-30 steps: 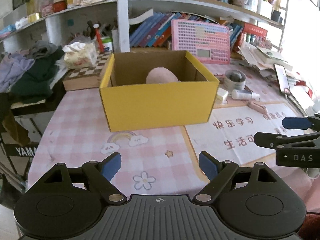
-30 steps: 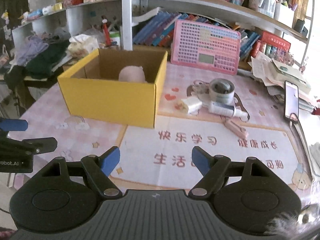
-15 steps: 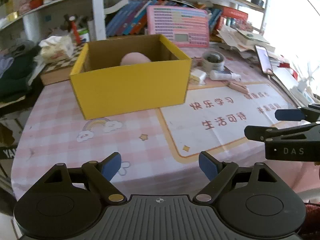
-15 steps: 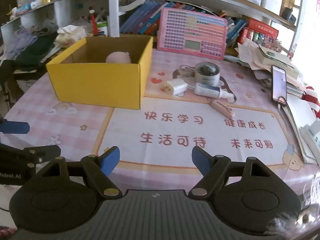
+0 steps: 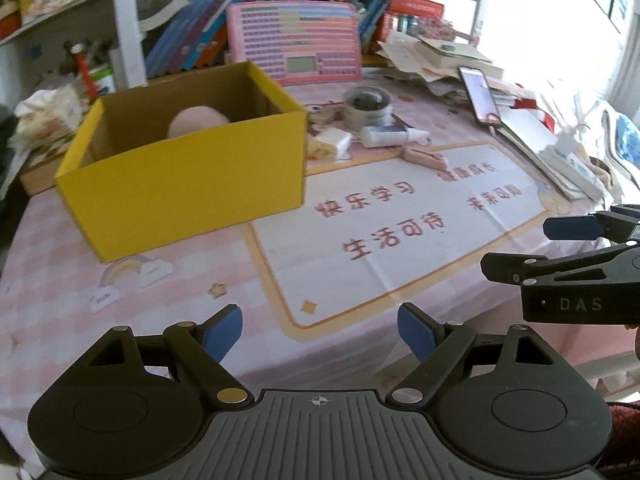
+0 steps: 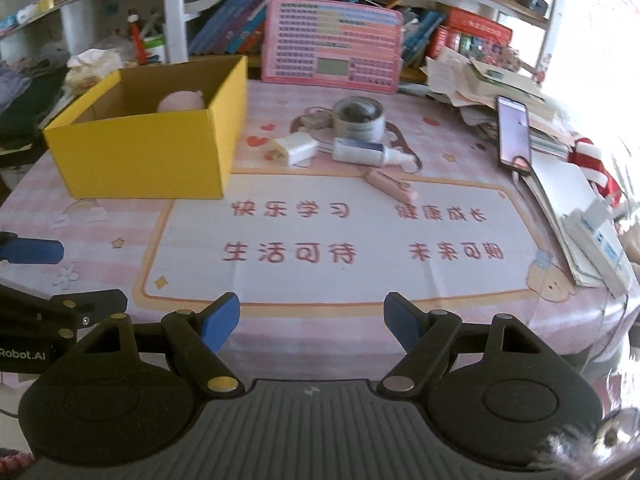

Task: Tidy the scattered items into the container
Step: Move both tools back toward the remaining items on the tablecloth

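Both grippers have drawn back toward the near edge of the table since a second ago, so the yellow box and the loose items now sit farther off in both views, and more of the printed mat shows in front of the blue pads.

At the left, the yellow cardboard box (image 6: 148, 148) stands open-topped on the pink checked tablecloth (image 6: 100, 224), with one round pink item (image 6: 180, 101) already inside against its back wall. The left gripper (image 5: 320, 334) hangs over the near edge, jaws spread wide with nothing between them.

Right of the box, well apart from both grippers, lies the cluster not yet tidied: a white charger plug (image 6: 294, 149), a roll of tape (image 6: 359, 118) behind it, a small white bottle (image 6: 366, 151) lying on its side, and a pink clip-like piece (image 6: 390, 184) nearest the mat. The right gripper (image 6: 312, 320) is likewise spread and empty.

The task looks early: one item boxed, four left. The step in hand seems to be choosing and reaching for the next piece. That calls for the right gripper to travel forward over the mat, line its pads across a narrow side of the clip or bottle, and close.
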Action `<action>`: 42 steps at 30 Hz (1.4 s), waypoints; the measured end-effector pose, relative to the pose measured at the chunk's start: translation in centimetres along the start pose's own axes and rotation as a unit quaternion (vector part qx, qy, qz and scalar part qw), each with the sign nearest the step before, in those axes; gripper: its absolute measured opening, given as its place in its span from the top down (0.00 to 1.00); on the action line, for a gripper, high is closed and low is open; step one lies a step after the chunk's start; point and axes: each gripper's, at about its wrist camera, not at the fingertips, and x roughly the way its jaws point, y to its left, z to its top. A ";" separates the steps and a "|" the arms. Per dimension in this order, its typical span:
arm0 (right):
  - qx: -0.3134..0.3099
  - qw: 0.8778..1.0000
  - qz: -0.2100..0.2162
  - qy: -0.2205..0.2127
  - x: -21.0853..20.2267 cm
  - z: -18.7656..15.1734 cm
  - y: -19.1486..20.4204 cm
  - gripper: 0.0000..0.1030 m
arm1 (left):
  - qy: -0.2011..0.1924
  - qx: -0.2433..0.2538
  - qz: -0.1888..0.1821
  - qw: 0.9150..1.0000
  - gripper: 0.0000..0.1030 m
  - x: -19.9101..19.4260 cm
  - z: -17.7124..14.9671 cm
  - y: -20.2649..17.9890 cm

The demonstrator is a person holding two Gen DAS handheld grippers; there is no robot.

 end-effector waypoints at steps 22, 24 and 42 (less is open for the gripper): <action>0.011 1.000 0.003 0.017 3.8 2.0 -6.1 0.24 | 0.014 0.042 -0.018 0.999 0.15 5.3 4.8 -4.8; 0.008 1.000 0.007 0.019 4.4 2.4 -6.7 0.24 | 0.017 0.042 -0.017 0.999 0.15 6.0 5.5 -5.2; 0.007 0.998 0.060 0.034 12.3 7.8 -12.9 0.27 | 0.010 0.047 0.034 0.998 0.16 12.6 11.8 -7.6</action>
